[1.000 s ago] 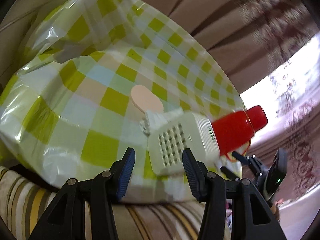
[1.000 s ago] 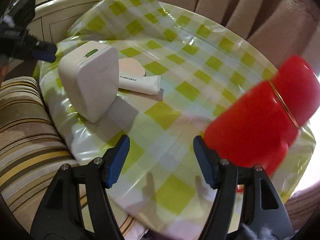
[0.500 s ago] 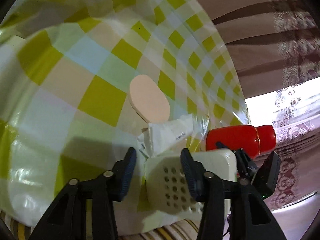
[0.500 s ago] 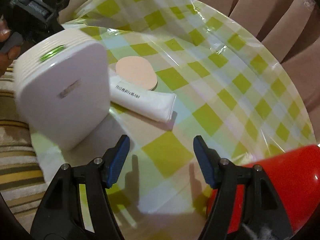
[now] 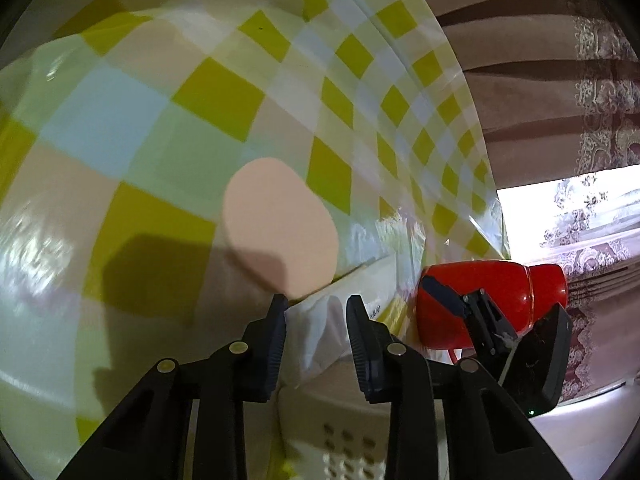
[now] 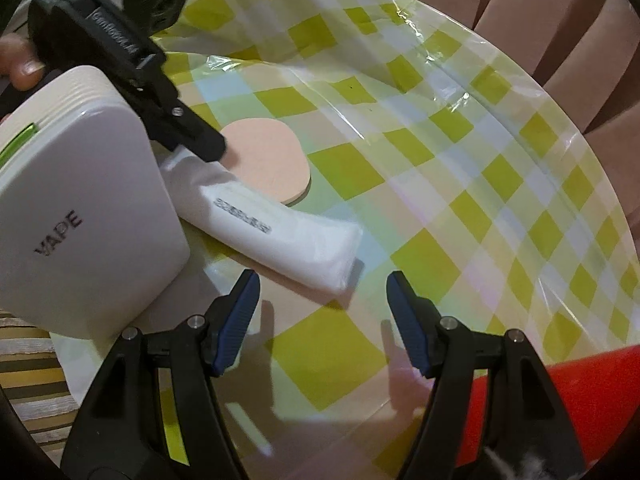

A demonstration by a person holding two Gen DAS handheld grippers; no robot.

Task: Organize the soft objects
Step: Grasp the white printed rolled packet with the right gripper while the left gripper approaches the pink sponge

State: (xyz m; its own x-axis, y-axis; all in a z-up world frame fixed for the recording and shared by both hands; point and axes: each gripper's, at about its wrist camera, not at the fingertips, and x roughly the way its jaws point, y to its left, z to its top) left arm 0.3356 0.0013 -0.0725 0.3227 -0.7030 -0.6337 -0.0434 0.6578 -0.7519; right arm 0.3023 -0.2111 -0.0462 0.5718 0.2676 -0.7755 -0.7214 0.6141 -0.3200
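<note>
A white soft tube (image 6: 280, 236) lies on the green-checked tablecloth (image 6: 460, 168), partly over a round peach sponge pad (image 6: 268, 160). My left gripper (image 5: 316, 320) points down at the tube's crimped end (image 5: 320, 332); its jaws are closing with that end between them, and no firm pinch shows. From the right wrist view its black fingers (image 6: 192, 136) hover over that same end. My right gripper (image 6: 324, 308) stands open just above the cloth, near the tube's other end, with nothing between its pads.
A white box marked VAPE (image 6: 80, 220) stands upright at the table's left edge, touching the tube. A red bottle (image 5: 492, 300) lies at the near right edge. A striped cushion (image 6: 24, 380) sits below the table, brown curtains (image 5: 540, 100) behind. A hand (image 6: 16, 64) holds the left gripper.
The left gripper moved forward and down past the white box onto the tube's end, and its jaws narrowed. The right gripper swung left, away from the red bottle, toward the tube.
</note>
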